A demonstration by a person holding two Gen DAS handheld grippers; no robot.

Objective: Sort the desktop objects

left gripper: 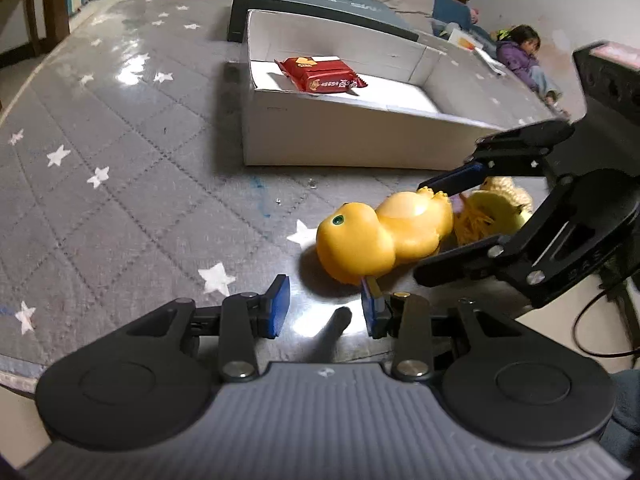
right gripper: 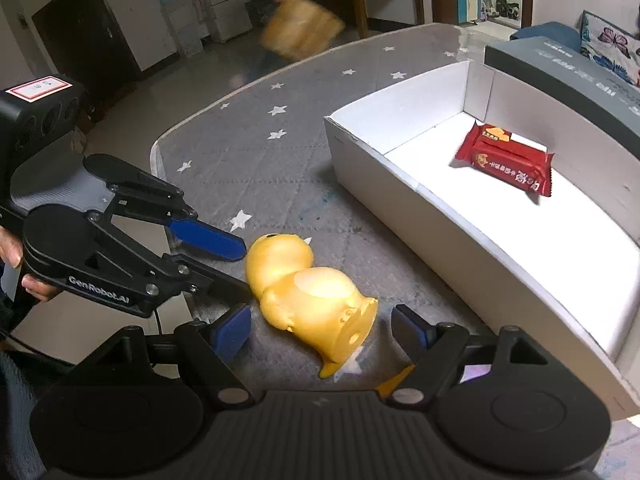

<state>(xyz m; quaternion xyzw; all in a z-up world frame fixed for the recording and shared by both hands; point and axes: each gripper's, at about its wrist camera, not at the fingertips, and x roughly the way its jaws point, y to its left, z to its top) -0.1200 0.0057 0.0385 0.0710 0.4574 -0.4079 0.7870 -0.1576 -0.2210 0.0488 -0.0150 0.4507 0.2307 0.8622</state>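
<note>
A yellow rubber duck (left gripper: 380, 236) (right gripper: 312, 300) lies on its side on the grey starred mat. My right gripper (right gripper: 322, 332) (left gripper: 422, 230) is open and straddles the duck's body, with a small gap between each blue pad and the toy. My left gripper (left gripper: 326, 308) (right gripper: 240, 264) is open too, its tips just short of the duck's head and nothing between them. A red snack packet (left gripper: 320, 74) (right gripper: 508, 160) lies inside the white open box (left gripper: 320, 136) (right gripper: 440, 216).
A fuzzy yellow knitted toy (left gripper: 496, 208) lies behind the duck under the right gripper. A dark grey box lid (left gripper: 312, 4) (right gripper: 560, 68) sits behind the white box. The mat's edge (right gripper: 156, 152) is near on the left. One person (left gripper: 520, 52) sits far off; another (right gripper: 300, 28) walks past.
</note>
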